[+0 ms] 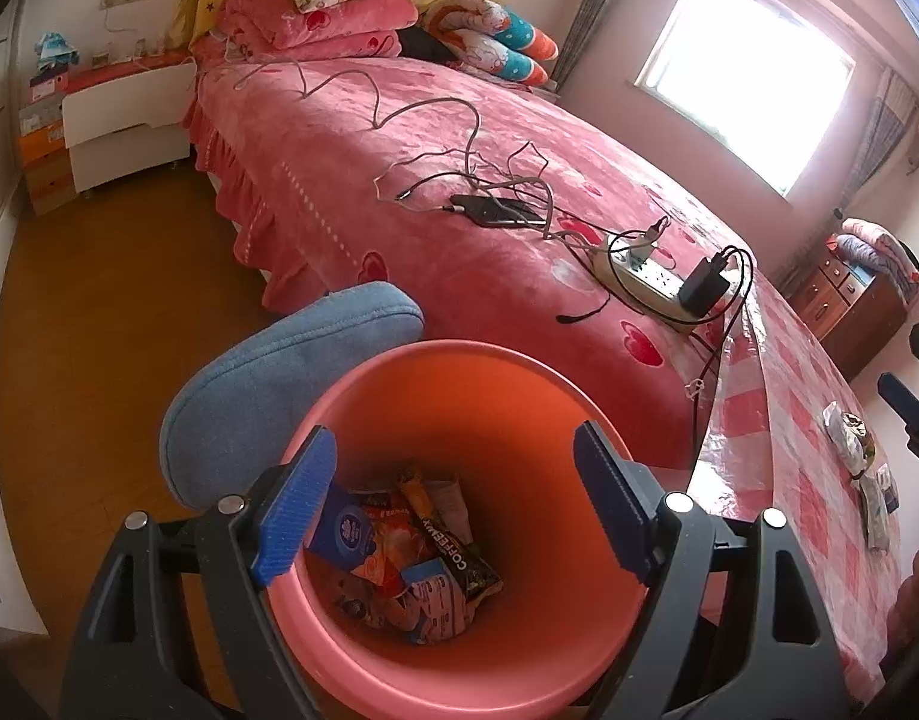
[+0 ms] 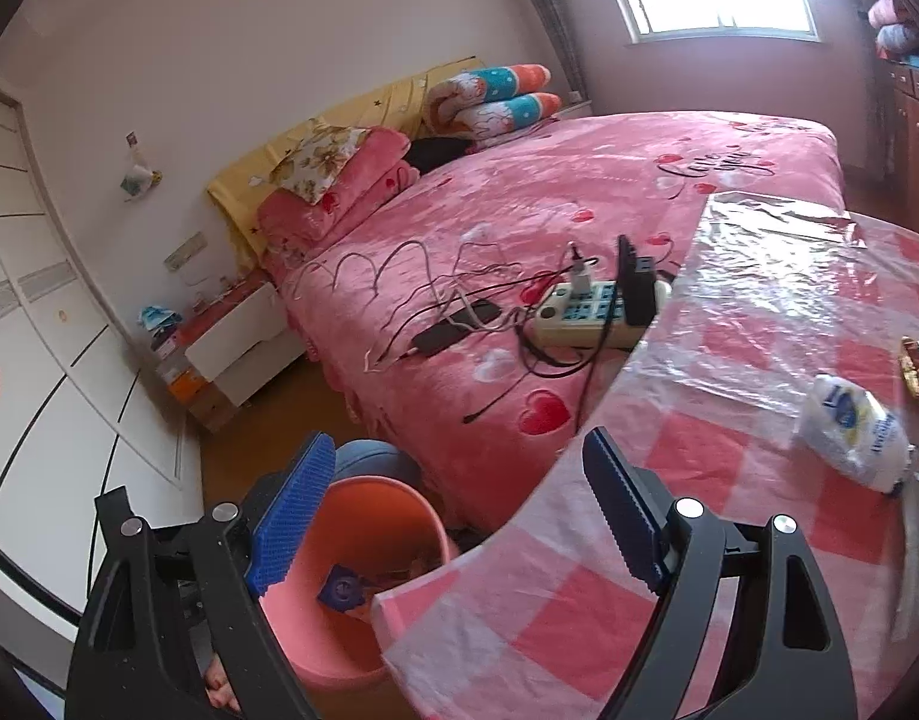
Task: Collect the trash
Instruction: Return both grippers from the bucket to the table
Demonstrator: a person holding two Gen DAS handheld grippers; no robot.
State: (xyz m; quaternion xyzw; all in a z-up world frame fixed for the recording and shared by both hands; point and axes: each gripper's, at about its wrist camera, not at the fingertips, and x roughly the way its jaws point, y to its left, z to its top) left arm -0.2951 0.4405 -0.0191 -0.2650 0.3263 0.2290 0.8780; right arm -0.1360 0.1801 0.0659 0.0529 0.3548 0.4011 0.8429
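I'm holding my left gripper (image 1: 453, 504) wide open and empty over the bin (image 1: 519, 648), wrappers (image 1: 417, 564) lying inside. My right gripper (image 2: 459, 516) is hanging open, gripping nothing, above the table (image 2: 579, 600); a white packet (image 2: 855, 432) is waiting further right.

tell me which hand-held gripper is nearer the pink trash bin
Left. The left hand-held gripper hangs open right over the pink trash bin, its fingers framing the mouth. The right hand-held gripper is open off to the side, straddling the table edge.
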